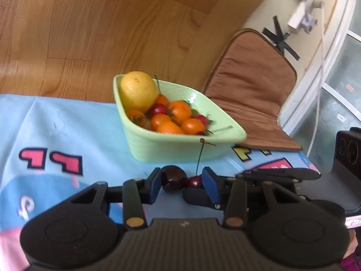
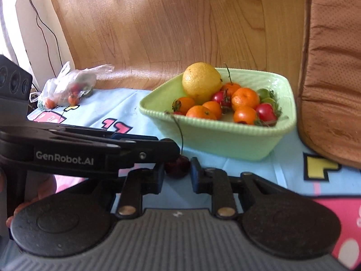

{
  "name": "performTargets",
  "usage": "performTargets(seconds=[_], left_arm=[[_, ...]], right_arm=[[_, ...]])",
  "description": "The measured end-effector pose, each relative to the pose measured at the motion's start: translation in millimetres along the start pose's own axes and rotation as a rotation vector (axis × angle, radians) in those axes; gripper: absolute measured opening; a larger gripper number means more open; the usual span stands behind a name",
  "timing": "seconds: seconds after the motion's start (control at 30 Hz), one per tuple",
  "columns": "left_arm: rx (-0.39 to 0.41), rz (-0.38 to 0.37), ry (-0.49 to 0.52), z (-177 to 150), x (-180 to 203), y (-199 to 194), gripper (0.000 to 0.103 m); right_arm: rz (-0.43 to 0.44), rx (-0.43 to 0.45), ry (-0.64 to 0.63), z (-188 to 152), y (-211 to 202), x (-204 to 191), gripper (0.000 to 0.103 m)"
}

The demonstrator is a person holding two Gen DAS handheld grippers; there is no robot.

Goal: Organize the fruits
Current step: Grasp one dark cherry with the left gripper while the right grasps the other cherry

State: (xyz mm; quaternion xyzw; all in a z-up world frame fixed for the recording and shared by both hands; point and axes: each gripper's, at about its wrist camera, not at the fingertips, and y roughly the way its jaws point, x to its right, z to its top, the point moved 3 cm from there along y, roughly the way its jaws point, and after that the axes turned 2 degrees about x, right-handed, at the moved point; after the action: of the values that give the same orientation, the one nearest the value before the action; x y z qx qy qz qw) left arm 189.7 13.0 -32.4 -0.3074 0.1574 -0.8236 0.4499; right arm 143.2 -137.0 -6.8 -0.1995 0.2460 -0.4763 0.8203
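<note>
Hazard assessment for the current hold. The right gripper (image 2: 177, 175) is closed as far as it goes on a stemmed cherry (image 2: 177, 166), which sits between its two pads just above the blue cloth (image 1: 67, 126). The left gripper (image 1: 182, 179) comes in from the left at the same spot. A larger dark cherry (image 1: 173, 178) rests against its left pad, but I cannot tell whether its right pad presses anything, because the stemmed cherry fills the remaining gap. The green bowl (image 1: 180, 151) stands just beyond both tools, already loaded with a yellow citrus (image 1: 138, 91), small oranges and tomatoes.

Risks I judge from this position:

1. Crushing. Cherries are soft, and the right pads are at full closure. Further squeeze or a twist could split the skin and stain the cloth.
2. Tool collision. Both fingertip sets share one small space (the left tool hides part of the fruit in the right wrist view). Lifting one hand without the other could knock the second cherry loose, and it would roll across the cloth.
3. Stem snag. The long stem rises in front of the bowl's near wall. A low carry could catch it on the rim and pull the cherry out of the pads.
4. Spill. The bowl is heaped towards its far left corner, so a drop from height could dislodge fruit.

A plastic bag (image 2: 67, 88) with more fruit lies at the far left.
</note>
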Motion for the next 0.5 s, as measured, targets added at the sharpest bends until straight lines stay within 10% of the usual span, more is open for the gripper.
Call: performTargets(seconds=[0.3, 0.5], left_arm=[[-0.031, -0.098, 0.053, -49.0, 53.1, -48.2, 0.027], [-0.016, -0.04, 0.085, -40.7, 65.1, -44.9, 0.052]], right_arm=[[-0.026, 0.055, -0.014, -66.3, -89.4, -4.9, 0.027], [-0.113, 0.091, 0.046, -71.8, -98.2, 12.7, 0.027]])
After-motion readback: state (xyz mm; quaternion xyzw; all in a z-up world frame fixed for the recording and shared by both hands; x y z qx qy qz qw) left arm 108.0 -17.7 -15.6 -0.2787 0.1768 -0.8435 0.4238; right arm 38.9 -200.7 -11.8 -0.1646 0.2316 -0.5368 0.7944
